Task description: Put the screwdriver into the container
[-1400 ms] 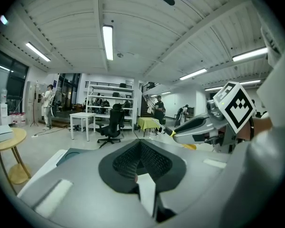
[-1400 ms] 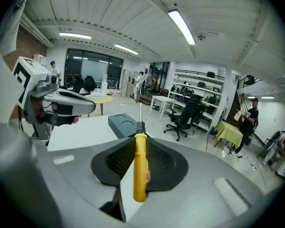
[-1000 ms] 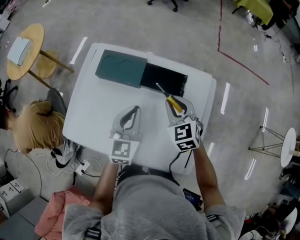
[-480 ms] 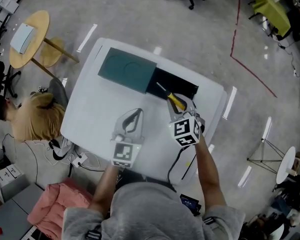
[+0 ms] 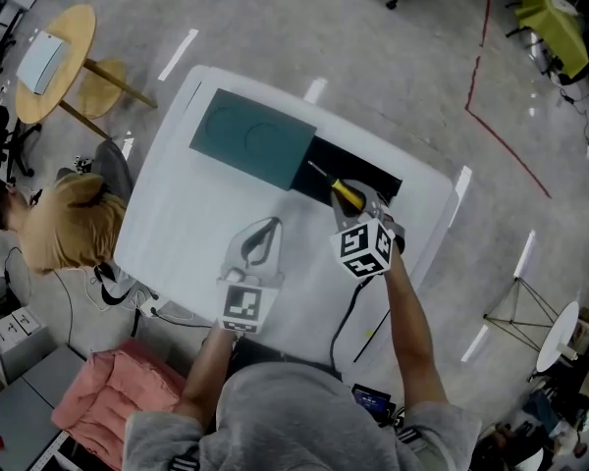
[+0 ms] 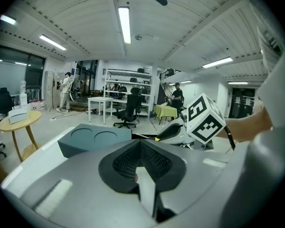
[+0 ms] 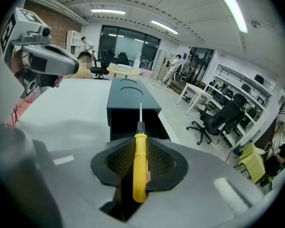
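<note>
Clamps the screwdriver [image 7: 140,167] by its yellow handle in the right gripper [image 5: 356,207], shaft pointing dead ahead at the open black container [image 7: 133,110], tip about at its near edge. Probably needs 1 short push forward and down. Holds the left gripper [image 6: 140,148] pinched together, empty, farther off.

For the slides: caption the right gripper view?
Right gripper holds yellow-handled screwdriver, shaft pointing toward the open black container.

No legible txt, nos. or brands; only b/w square code markers on left gripper cube [image 5: 241,307] & right gripper cube [image 5: 363,250].
</note>
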`<state>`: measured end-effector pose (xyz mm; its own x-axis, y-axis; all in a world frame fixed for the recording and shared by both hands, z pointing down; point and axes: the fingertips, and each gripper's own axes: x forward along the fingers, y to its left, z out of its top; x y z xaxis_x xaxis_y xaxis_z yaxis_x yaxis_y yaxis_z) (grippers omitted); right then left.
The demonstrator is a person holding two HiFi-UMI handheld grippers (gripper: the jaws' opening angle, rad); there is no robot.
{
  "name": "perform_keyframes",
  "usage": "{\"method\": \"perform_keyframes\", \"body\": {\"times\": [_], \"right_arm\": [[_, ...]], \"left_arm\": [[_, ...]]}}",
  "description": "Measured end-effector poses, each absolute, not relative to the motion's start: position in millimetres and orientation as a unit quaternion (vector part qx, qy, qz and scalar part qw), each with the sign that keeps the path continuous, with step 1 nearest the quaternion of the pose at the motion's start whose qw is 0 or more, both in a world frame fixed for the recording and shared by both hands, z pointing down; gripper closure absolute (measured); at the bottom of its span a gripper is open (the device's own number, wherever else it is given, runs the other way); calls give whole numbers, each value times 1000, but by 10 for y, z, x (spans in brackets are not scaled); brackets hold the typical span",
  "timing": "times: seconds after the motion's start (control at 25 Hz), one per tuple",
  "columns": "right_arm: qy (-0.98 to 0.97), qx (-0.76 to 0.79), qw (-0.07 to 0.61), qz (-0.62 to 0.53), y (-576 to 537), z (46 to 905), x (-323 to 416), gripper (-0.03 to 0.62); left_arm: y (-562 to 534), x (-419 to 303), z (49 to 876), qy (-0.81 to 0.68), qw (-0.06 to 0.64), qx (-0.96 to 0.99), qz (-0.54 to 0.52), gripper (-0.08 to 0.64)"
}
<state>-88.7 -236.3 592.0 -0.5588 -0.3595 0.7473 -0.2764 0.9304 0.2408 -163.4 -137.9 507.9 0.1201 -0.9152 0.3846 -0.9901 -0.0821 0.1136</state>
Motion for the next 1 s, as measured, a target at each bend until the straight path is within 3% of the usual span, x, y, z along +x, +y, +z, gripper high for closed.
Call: {"method": "perform_keyframes", "body": {"times": [1.0], "right_arm": [[-860, 121, 495, -2, -2553, 6512, -933, 512]], "left_arm": [[-1466, -1603, 5452, -653, 207, 717, 129, 549]]}}
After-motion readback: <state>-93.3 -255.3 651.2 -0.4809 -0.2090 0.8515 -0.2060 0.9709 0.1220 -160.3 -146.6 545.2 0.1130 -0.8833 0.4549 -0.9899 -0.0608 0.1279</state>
